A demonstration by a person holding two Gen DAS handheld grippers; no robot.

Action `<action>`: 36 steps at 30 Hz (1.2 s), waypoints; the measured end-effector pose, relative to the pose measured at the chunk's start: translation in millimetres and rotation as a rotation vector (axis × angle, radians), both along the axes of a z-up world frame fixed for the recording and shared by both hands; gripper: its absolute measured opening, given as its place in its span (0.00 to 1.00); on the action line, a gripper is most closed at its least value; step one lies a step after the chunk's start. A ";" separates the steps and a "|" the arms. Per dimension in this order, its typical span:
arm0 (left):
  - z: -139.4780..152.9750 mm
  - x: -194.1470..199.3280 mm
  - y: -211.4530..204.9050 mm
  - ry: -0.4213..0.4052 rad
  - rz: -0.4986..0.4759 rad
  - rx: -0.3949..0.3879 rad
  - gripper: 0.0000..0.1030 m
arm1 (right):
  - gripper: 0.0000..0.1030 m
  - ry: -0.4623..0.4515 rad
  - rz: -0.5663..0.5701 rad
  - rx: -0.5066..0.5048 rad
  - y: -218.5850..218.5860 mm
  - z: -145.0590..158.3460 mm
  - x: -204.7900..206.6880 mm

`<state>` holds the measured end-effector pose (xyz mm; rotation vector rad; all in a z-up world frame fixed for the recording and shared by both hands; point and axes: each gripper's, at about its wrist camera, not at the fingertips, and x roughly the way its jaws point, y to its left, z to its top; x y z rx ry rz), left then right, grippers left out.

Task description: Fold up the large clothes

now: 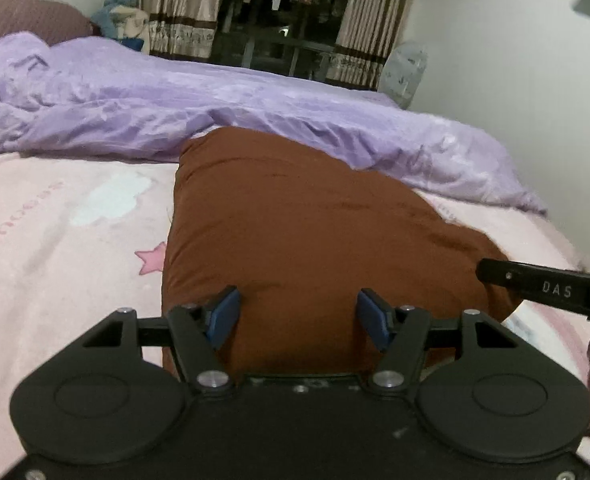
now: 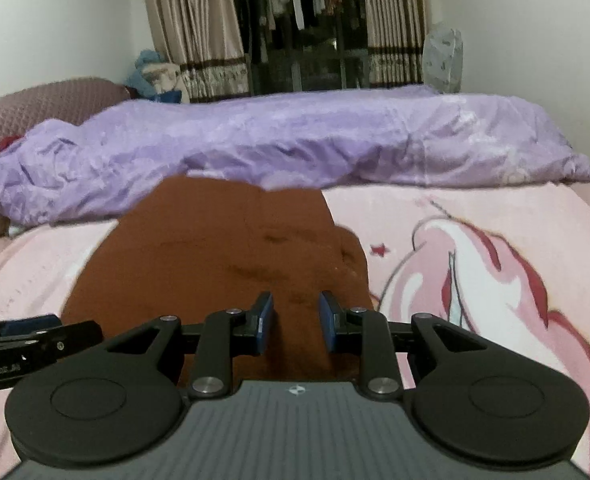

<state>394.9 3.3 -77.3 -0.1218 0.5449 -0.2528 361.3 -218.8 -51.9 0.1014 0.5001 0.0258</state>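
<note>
A brown garment [image 1: 307, 224] lies folded into a thick block on the pink bed sheet [image 1: 67, 240]; it also shows in the right wrist view [image 2: 223, 256]. My left gripper [image 1: 299, 316] is open over the garment's near edge, with nothing between its blue pads [image 1: 225, 316]. My right gripper [image 2: 295, 324] is open above the garment's near right part and holds nothing. The right gripper's black finger [image 1: 543, 288] enters the left wrist view from the right. The left gripper's side [image 2: 35, 340] shows at the left of the right wrist view.
A crumpled purple duvet [image 1: 215, 108] lies across the far side of the bed, touching the garment's far edge. A brown headboard [image 2: 43, 108] is at the far left. Curtains [image 2: 199, 32], hanging clothes and a covered fan [image 2: 443, 56] stand behind the bed.
</note>
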 end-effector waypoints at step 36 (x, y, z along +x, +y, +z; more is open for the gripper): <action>6.4 62.5 -5.6 0.027 0.052 -0.020 0.67 | 0.35 0.024 0.000 -0.014 8.0 -5.4 49.0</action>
